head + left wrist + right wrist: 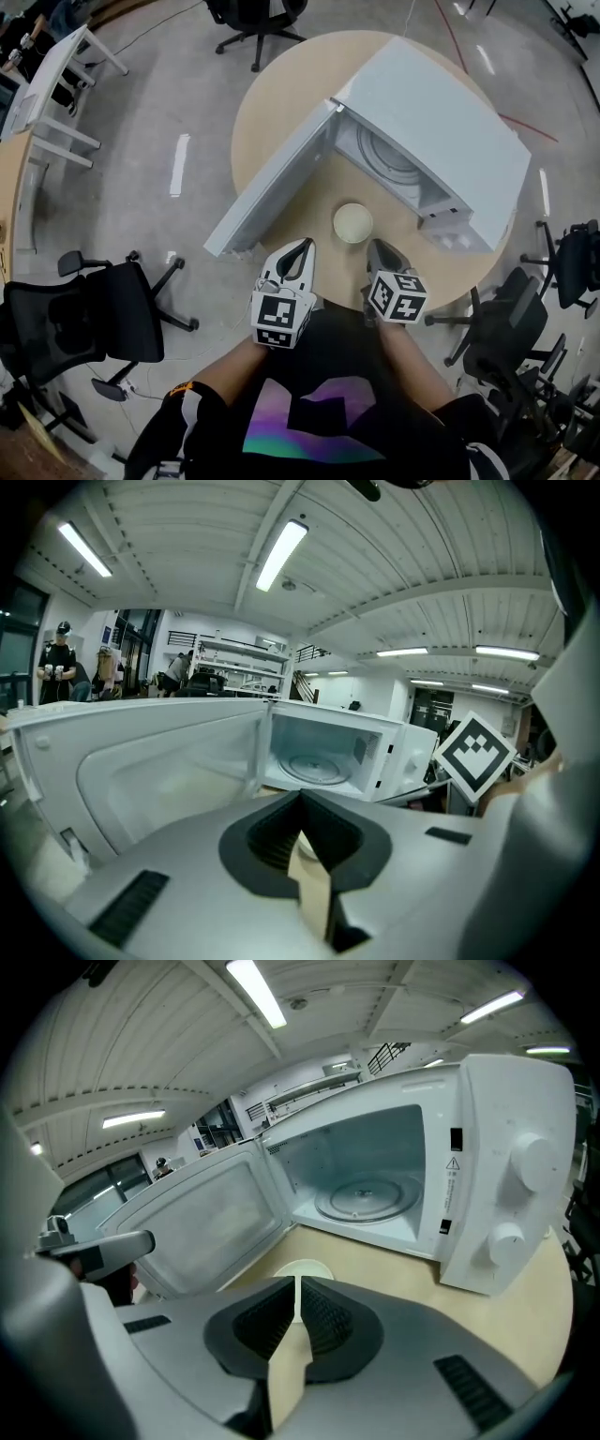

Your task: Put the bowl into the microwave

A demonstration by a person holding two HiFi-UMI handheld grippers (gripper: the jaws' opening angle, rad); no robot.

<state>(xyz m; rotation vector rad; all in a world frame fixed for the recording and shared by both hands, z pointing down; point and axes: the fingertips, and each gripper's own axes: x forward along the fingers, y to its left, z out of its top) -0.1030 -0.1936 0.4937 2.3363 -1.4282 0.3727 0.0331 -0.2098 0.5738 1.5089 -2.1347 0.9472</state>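
Note:
A small cream bowl [352, 223] stands on the round wooden table [281, 103], just in front of the white microwave [450, 122]. The microwave's door [272, 187] is swung wide open to the left, and the glass turntable [364, 1198] inside is bare. My left gripper [304, 247] is near the table's front edge, left of the bowl and short of it, its jaws shut on nothing. My right gripper [378, 247] is to the bowl's right, also shut and empty. In the right gripper view the bowl's rim [305, 1268] shows just beyond the closed jaws [298, 1283].
The open door [141, 761] fills the space left of my left gripper [300, 797]. The microwave's knobs [520, 1194] face the table's right front. Black office chairs [94, 319] [511, 328] stand close around the table; a white desk [56, 75] is far left.

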